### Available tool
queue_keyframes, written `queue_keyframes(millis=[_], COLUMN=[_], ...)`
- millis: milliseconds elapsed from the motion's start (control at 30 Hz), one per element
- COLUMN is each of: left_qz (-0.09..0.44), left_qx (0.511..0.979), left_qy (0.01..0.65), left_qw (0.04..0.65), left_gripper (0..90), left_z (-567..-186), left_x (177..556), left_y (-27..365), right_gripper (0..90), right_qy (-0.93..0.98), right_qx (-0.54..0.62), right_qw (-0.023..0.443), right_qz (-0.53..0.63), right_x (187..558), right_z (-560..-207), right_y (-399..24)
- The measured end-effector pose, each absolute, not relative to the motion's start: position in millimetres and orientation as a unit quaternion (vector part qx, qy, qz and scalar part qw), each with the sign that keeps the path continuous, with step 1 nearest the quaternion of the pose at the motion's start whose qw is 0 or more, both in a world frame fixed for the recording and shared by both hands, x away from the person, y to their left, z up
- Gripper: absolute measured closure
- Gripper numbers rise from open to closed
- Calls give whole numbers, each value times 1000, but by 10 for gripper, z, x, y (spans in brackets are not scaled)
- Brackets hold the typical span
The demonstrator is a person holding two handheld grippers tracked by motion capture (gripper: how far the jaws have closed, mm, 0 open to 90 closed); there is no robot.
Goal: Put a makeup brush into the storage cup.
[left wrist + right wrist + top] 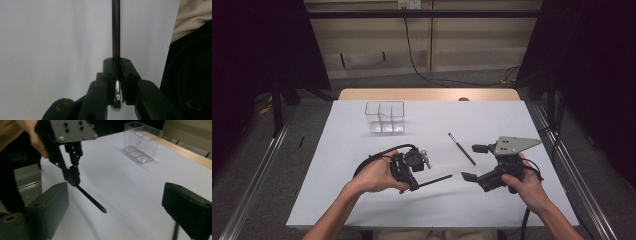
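clamping a thin black brush [115, 30] near its bristle end, the left gripper [416, 184] has its jaws pressed together on the shaft; in the left gripper view the silver ferrule and pale bristle tip sit just behind the pads while the dark handle runs straight out ahead over the white table [362, 200]. in the high view this brush sticks out to the right from the left gripper, held above the near middle of the table, and the left hand [377, 175] wraps the gripper body. the right gripper [474, 162] stands with its jaws wide apart and nothing between them, and no earlier look tells more; its black pads frame the scene in the right gripper view, where the left gripper and its brush show ahead. a second black brush [462, 149] lies flat on the table just beside the right gripper's far jaw, angled. a clear compartmented box [385, 117] stands farther back, left of centre, well apart from both grippers.
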State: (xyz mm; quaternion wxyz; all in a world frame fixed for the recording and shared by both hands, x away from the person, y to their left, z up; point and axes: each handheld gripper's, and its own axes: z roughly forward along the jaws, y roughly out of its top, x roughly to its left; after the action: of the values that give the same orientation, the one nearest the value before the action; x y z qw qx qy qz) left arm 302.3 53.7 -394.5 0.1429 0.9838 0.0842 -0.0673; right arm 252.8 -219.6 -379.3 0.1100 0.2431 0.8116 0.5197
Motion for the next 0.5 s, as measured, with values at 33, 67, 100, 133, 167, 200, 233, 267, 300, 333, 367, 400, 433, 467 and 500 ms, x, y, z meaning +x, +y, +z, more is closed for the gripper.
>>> queue_keyframes(millis=[33, 67, 100, 133, 167, 200, 233, 267, 300, 333, 367, 400, 433, 467, 500], left_qz=[-68, -68, -68, -68, -69, -70, -70, -70, -74, -74, -73, -71, -73, -73, -72], left_qx=[985, 985, 985, 985, 985, 985, 985, 985, 985, 985, 985, 985, 986, 986, 986], left_qy=[77, 77, 76, 76, 76, 79, 76, 76, 76, 76, 77, 80, 74, 74, 74], left_qw=[138, 138, 137, 137, 137, 137, 134, 134, 133, 133, 133, 134, 130, 130, 130], left_gripper=[837, 837, 837, 837, 837, 837, 837, 838, 837, 837, 837, 837, 837, 837, 837], left_z=[-3945, -3945, -3949, -3949, -3951, -3961, -3962, -3962, -3966, -3966, -3973, -3976, -3976, -3976, -3978], left_x=[3027, 3027, 3028, 3028, 3028, 3021, 3024, 3024, 3028, 3028, 3027, 3021, 3028, 3028, 3027], left_y=[537, 537, 534, 534, 532, 529, 528, 528, 523, 523, 518, 514, 514, 514, 512], right_gripper=[62, 51, 36, 33, 33, 31, 30, 30, 31, 31, 31, 33, 34, 34, 34], right_qy=[818, 823, 831, 836, 836, 848, 855, 855, 865, 865, 875, 878, 882, 882, 887], right_qx=[236, 232, 226, 222, 222, 216, 213, 213, 209, 209, 201, 199, 195, 195, 192], right_qw=[107, 106, 99, 94, 94, 77, 72, 72, 62, 62, 55, 50, 46, 46, 42], right_qz=[513, 507, 498, 493, 493, 478, 467, 467, 451, 451, 437, 432, 425, 425, 418], right_x=[2547, 2561, 2582, 2597, 2597, 2636, 2658, 2658, 2694, 2694, 2723, 2729, 2737, 2737, 2744], right_z=[-3788, -3784, -3777, -3775, -3775, -3771, -3772, -3772, -3775, -3775, -3780, -3781, -3785, -3785, -3790], right_y=[-2161, -2124, -2086, -2066, -2066, -2021, -2003, -2003, -1977, -1977, -1959, -1952, -1942, -1942, -1933])
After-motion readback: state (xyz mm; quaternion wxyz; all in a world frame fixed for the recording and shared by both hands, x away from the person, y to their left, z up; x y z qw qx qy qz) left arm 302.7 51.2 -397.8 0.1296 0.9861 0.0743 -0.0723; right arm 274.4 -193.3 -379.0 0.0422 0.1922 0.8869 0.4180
